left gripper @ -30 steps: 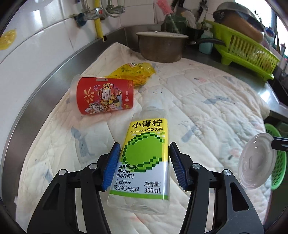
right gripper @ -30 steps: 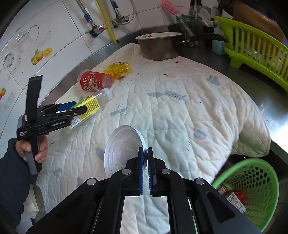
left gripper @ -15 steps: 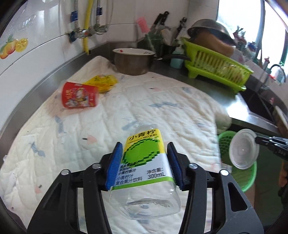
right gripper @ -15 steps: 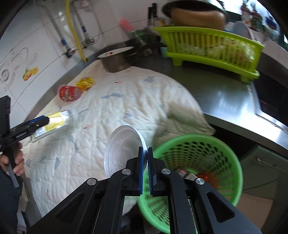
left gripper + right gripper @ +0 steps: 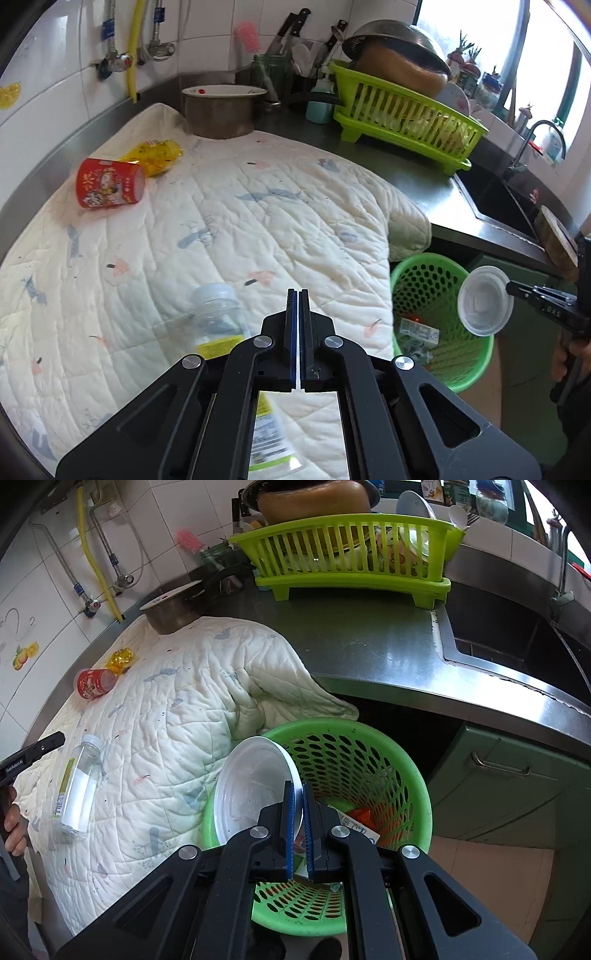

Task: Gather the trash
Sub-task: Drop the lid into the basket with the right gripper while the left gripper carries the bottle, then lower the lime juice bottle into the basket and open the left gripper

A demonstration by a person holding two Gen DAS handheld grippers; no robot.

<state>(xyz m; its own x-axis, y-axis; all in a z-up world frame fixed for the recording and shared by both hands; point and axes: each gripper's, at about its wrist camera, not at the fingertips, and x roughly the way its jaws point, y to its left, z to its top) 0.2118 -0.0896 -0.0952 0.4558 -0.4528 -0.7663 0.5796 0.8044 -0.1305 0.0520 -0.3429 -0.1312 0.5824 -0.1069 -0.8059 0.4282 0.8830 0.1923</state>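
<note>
My left gripper [image 5: 299, 295] is shut and empty. The clear juice bottle [image 5: 218, 317] with a yellow-green label lies on the white quilt [image 5: 229, 221] just below and left of it; it also shows in the right wrist view [image 5: 79, 779]. My right gripper [image 5: 298, 794] is shut on a clear plastic lid [image 5: 255, 786], held over the rim of the green trash basket [image 5: 417, 786]. The lid [image 5: 484, 306] and basket [image 5: 424, 291] show at the right of the left wrist view. A red cup [image 5: 109, 182] and a yellow wrapper [image 5: 155, 160] lie at the quilt's far left.
A metal pot [image 5: 221, 110] stands at the quilt's far edge. A green dish rack [image 5: 402, 118] with a bowl sits on the steel counter [image 5: 369, 642], with a sink [image 5: 517, 635] to the right. The basket holds several bits of trash.
My left gripper has let go of the bottle, which now lies on the quilt, and its jaws have shut. My right gripper has carried the lid over the basket.
</note>
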